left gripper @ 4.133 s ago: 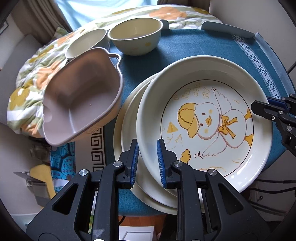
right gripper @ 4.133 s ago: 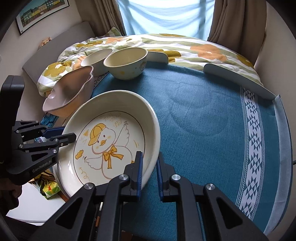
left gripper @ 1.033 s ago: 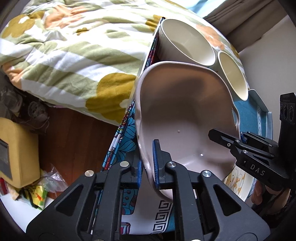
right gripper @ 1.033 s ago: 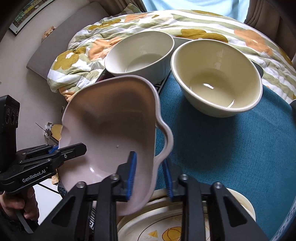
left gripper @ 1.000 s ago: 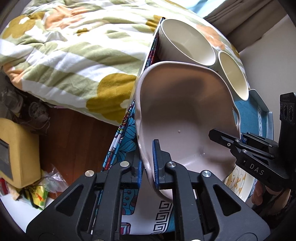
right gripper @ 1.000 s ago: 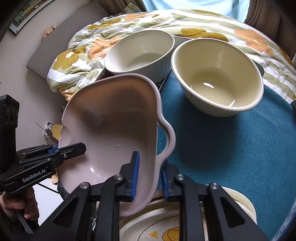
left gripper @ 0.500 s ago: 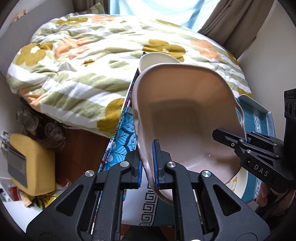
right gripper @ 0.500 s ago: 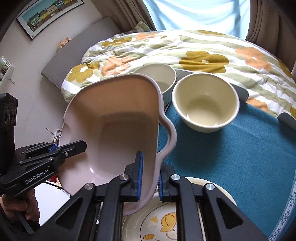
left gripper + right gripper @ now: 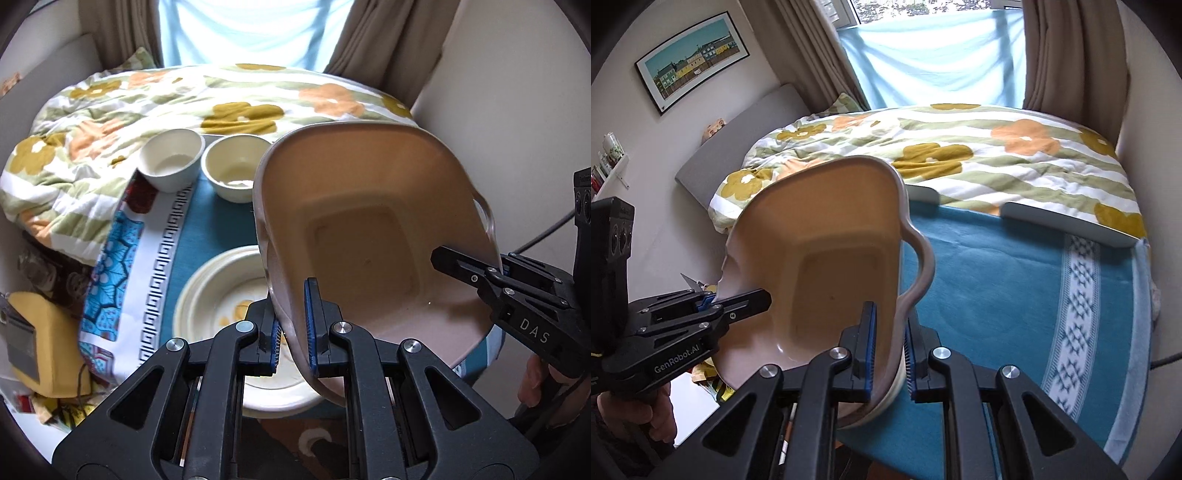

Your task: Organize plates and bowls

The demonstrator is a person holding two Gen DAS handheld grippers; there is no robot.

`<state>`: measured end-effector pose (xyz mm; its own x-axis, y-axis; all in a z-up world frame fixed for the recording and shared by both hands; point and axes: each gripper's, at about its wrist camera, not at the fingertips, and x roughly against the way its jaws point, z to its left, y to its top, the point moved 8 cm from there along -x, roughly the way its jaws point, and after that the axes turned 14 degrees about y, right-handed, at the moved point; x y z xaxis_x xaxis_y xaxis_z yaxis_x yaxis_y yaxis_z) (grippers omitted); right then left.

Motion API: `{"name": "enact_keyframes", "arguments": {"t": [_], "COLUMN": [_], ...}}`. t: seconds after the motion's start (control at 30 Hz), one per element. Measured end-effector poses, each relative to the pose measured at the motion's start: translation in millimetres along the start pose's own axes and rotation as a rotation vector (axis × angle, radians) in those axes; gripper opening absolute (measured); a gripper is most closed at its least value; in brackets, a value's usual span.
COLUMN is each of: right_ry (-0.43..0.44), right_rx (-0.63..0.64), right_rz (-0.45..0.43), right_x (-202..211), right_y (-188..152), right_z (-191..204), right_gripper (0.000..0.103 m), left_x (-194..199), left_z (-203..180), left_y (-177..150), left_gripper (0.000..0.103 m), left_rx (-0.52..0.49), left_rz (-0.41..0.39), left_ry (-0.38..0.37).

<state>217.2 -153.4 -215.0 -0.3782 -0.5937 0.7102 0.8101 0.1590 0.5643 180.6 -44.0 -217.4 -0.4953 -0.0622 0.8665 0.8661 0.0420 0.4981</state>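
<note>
Left wrist view: the left gripper (image 9: 292,325) has its jaws clamped on the near rim of a pink baking dish (image 9: 369,236), and the right gripper (image 9: 498,271) pinches the opposite rim beside a looped handle. Both jaws are closed on the dish wall. The dish hangs in the air between the two grippers, tilted, above the stacked plates (image 9: 207,291) on the blue tablecloth (image 9: 188,236). Two cream bowls (image 9: 171,158) sit side by side at the far edge of the cloth, against a floral quilt (image 9: 110,107).

Right wrist view: the same dish (image 9: 827,266) fills the left half of the picture, with the right gripper (image 9: 888,350) on the rim below the wavy handle and the left gripper (image 9: 718,304) on the far rim. A broad bare stretch of tablecloth (image 9: 1015,295) lies to the right.

Assessment: the step in hand appears to be carrying the dish to a new resting place. The next move calls for levelling it and lowering it with both hands matched, then releasing both rims together. Whether it goes onto the plates or the open cloth cannot be told.

Materials: the dish looks like glazed ceramic, smooth and glossy, roughly rectangular with rounded corners, deep sloping walls and a flat square floor. It is probably heavy and slippery at the rim. The plates are pale, round and shallow; the print on the top plate is blurred. The cloth is soft and woven.
</note>
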Motion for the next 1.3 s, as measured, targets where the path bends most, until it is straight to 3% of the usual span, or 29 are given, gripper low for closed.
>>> {"name": "enact_keyframes", "arguments": {"t": [0.3, 0.53, 0.83, 1.23, 1.3], "right_ry": [-0.111, -0.157, -0.177, -0.164, -0.159], "right_rx": [-0.129, -0.216, -0.287, -0.345, -0.359], "right_rz": [-0.018, 0.005, -0.004, -0.027, -0.036], "right_x": [70.3, 70.4, 53.6, 50.0, 50.7], "right_y": [-71.2, -109.0, -127.0, -139.4, -140.0], "right_z": [-84.8, -145.8, -195.2, -210.1, -211.4], "right_gripper": [0.013, 0.013, 0.013, 0.013, 0.013], "left_x": [-12.6, -55.2, -101.6, -112.6, -112.0], "left_z": [-123.7, -180.3, -210.3, -221.4, -221.8], "left_y": [-42.5, -64.6, -71.9, -67.3, -68.0], "left_gripper": [0.008, 0.008, 0.008, 0.008, 0.015], "left_rx": [-0.109, -0.176, -0.227, -0.254, -0.263], "left_rz": [0.053, 0.124, 0.144, 0.12, 0.119], "left_ry": [-0.089, -0.094, -0.066, -0.031, -0.019]}}
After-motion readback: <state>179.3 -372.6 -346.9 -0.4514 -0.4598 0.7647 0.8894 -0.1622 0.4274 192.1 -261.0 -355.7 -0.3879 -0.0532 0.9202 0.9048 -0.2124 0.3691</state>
